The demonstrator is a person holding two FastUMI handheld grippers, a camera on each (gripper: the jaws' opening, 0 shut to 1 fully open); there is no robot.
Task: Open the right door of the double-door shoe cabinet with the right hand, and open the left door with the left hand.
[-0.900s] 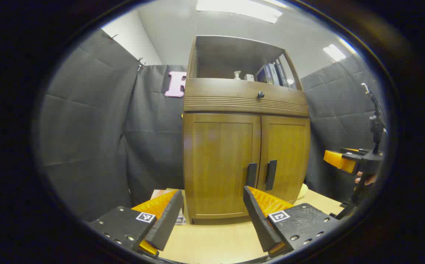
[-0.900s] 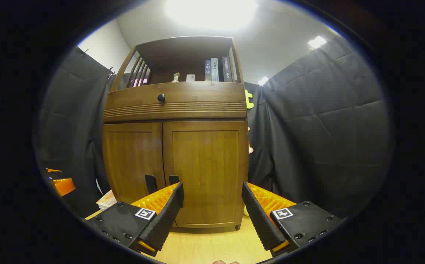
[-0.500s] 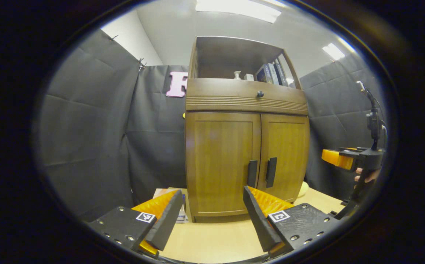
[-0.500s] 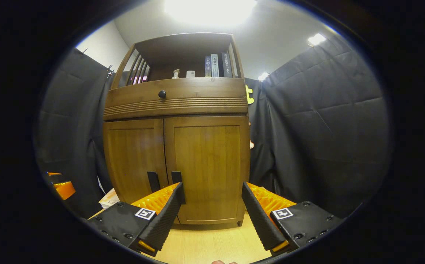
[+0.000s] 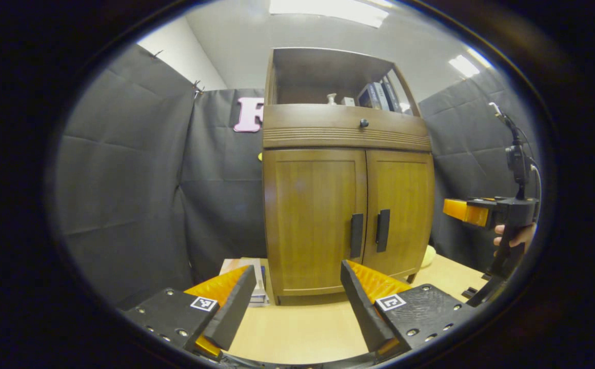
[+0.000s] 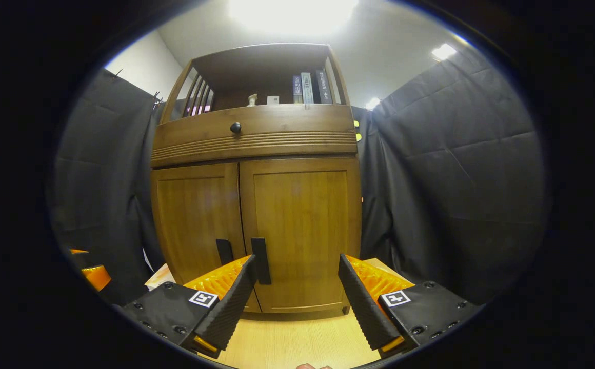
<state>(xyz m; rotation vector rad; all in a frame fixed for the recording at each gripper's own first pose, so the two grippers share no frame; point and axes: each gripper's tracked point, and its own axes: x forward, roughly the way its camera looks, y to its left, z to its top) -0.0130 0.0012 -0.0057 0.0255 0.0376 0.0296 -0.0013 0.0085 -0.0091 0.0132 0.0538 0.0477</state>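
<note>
Left gripper view:
- Left gripper [image 5: 297, 302]: jaws spread wide, nothing between; hovers over the table [image 5: 297, 333], short of the cabinet front. Prob. staged so left handle is next in line.
- Shoe cabinet [image 5: 346, 205]: stands toward the table's far edge. Left door [image 5: 313, 220] and right door [image 5: 402, 212] both closed, flush.
- Left handle [image 5: 357, 236], right handle [image 5: 382, 230]: dark vertical bars, side by side at the centre seam, low on the doors. Untouched.
- Drawer knob [image 5: 363, 123]: small, dark, above the doors.
- Books [image 5: 377, 96], small bottle [image 5: 332, 98] on the open top shelf. Spines too small to read.
- Stack of books/mags [image 5: 249, 279]: on table, just beside cabinet's left side.
- Right gripper [image 5: 464, 211]: off right of cabinet, held by a hand [image 5: 515, 236]; jaw state can't tell here.

Right gripper view:
- Right gripper [image 6: 297, 294]: jaws wide apart, empty. Its left finger [image 6: 231, 302] overlaps the right handle [image 6: 260, 260] in view, no contact evident; looks aimed for that grab.
- Right door [image 6: 300, 230], left door [image 6: 197, 220]: shut.
- Book spines [image 6: 308, 88]: printed characters, not legible. Square markers on finger blocks, no readable text.
</note>
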